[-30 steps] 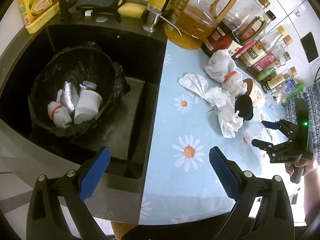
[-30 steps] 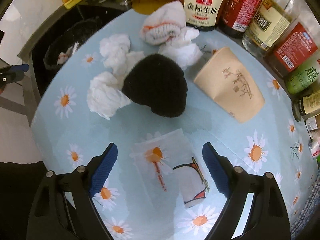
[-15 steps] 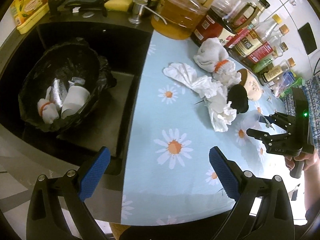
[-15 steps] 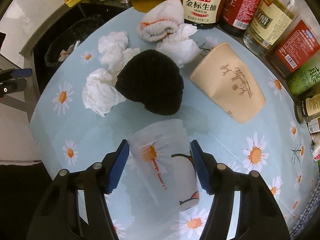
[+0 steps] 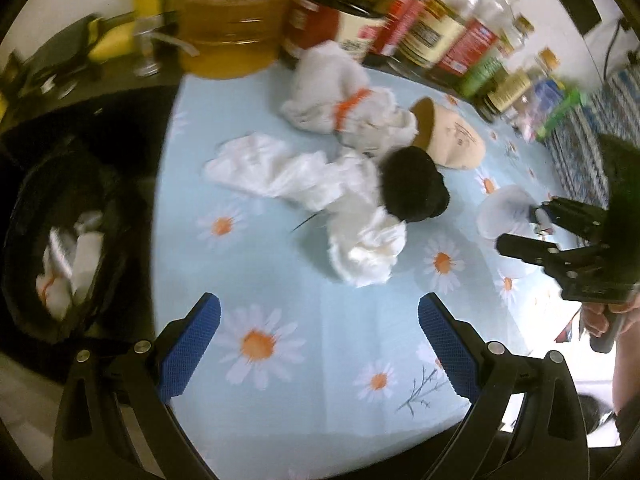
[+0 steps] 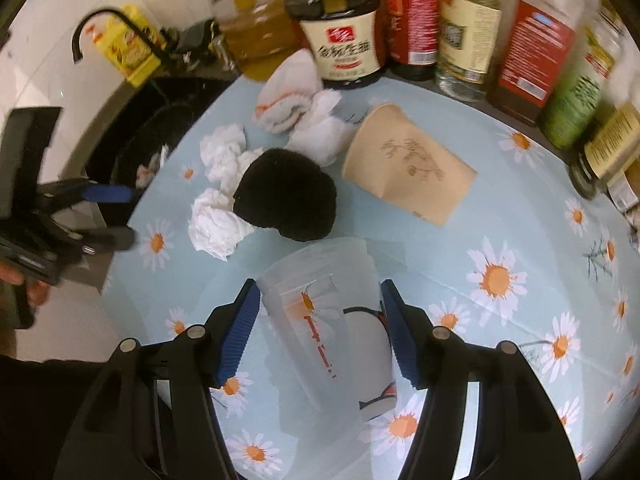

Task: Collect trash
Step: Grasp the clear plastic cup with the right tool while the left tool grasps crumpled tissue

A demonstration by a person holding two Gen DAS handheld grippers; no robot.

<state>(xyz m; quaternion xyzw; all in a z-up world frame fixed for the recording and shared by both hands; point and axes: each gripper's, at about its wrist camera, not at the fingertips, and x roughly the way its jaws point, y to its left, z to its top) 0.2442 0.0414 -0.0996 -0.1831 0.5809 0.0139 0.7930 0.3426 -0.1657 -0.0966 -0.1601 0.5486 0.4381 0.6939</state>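
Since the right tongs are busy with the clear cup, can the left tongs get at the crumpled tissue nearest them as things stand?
Probably yes. The left tongs are open and empty, and only bare tablecloth lies between them and the crumpled tissue. The black sponge touches its far side, not the near one.

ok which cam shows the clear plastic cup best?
Right wrist: the clear plastic cup fills the centre, lying between the right gripper pads, print visible. Left wrist shows only its small, pale rim end beside that gripper, partly hidden.

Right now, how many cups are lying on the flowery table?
2. A clear plastic cup lies between the right gripper's fingers; a brown paper cup lies near the bottles. Others may hide under the tissues.
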